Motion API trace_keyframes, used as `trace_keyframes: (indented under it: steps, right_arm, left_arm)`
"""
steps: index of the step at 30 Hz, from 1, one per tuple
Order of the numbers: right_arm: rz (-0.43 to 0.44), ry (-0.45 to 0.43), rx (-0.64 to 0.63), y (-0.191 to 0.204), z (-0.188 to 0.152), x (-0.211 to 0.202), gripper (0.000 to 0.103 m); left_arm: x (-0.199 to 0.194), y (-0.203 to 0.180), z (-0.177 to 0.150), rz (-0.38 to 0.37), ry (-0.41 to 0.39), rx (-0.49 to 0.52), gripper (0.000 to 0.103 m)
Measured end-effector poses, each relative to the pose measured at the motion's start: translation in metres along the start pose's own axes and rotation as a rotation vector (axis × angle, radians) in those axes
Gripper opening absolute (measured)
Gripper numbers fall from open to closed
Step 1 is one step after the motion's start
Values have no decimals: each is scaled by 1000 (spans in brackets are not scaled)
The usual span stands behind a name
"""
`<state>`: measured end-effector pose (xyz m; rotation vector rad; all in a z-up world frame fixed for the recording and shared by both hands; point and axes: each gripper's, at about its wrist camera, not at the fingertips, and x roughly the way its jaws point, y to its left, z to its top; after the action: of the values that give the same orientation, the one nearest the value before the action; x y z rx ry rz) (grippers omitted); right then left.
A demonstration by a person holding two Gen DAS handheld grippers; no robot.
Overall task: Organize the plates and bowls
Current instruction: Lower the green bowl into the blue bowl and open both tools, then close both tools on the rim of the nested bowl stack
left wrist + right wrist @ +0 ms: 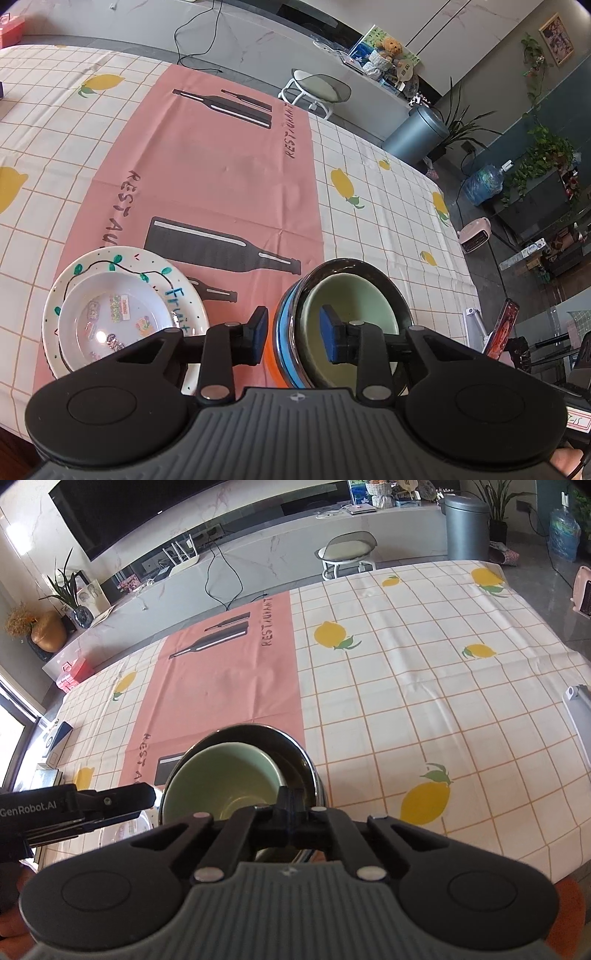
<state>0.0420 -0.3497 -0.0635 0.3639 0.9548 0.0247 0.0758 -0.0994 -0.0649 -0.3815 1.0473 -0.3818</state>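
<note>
Bowl stack (347,317) sits near-right on worktop (388,192), green bowl (221,782) on top; plates (122,314) near-left; left gripper (293,332) jaws part-open astride stack rim, gripping nothing; right gripper (291,805) jaws fully closed, seemingly empty; glazed ware looks stiff, slippery, breakable; pinch at rim.

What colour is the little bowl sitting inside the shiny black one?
Pale green. The little bowl shows best in the right wrist view.
</note>
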Motion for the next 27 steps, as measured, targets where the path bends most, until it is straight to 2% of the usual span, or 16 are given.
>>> trace_keyframes:
  steps: [7, 11, 13, 14, 15, 16, 19, 23, 27]
  right_arm:
    - [17, 7, 26, -5, 3, 7, 0]
    - [31, -16, 26, -3, 4, -1, 2]
    - [36, -48, 34, -6, 5, -8, 5]
    - [36, -59, 44, -8, 6, -11, 19]
    - [38, -73, 63, -12, 7, -14, 31]
    - [41, -83, 80, -15, 7, -15, 47]
    - [41, -65, 151, -28, 5, -9, 50]
    - [90, 34, 276, -44, -10, 16, 51]
    - [123, 82, 331, -47, -24, 34, 56]
  left_arm:
    - [3, 0, -3, -9, 12, -3, 30]
    - [0, 1, -2, -10, -15, -4, 31]
    - [-2, 2, -1, -13, -34, -11, 47]
    - [-2, 3, -1, -21, -46, -17, 55]
    - [-2, 4, -1, -26, -53, -21, 59]
    - [-1, 5, -1, -32, -56, -26, 60]
    - [10, 7, -5, -49, -37, -36, 69]
    - [27, 13, -12, -25, -7, -89, 70]
    - [37, 13, -16, -1, 11, -71, 70]
